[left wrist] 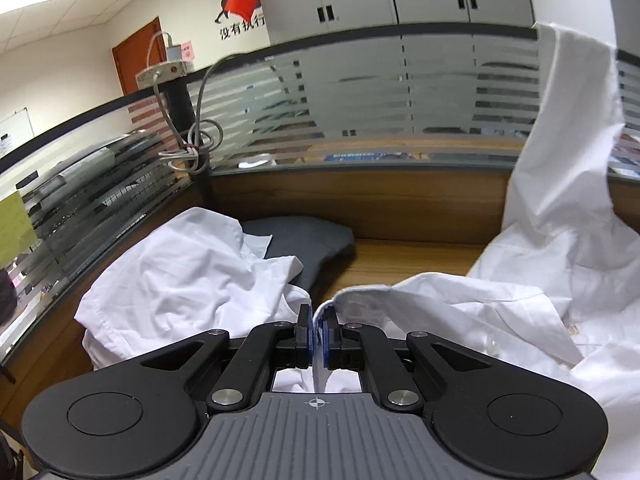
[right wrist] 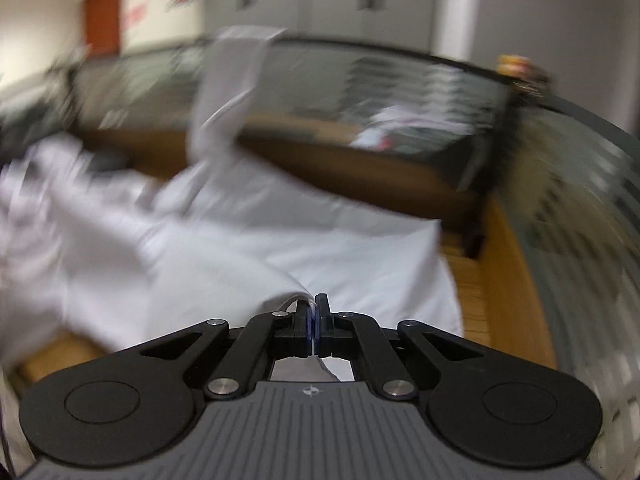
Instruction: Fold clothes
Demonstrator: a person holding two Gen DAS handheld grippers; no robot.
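A white shirt (left wrist: 520,312) is pinched at its edge by the left gripper (left wrist: 318,332), its pads pressed together on a hem, while the rest lies rumpled over the desk (left wrist: 400,256) at 3 o'clock, one sleeve (left wrist: 568,128) flung up toward 1 o'clock. In the blurred right wrist view, the right gripper (right wrist: 315,326) is seen pressed together on another fold of the shirt (right wrist: 320,248), cloth showing between its pads. A second white garment (left wrist: 180,276) lies heaped at 10 o'clock, partly over a dark garment (left wrist: 308,240) at 12 o'clock. The step in hand is judged to be a lift and spread: both pinches are best kept firm, the edge drawn taut between them, and the sleeve allowed to settle before the shirt is laid flat, clear of the heap.
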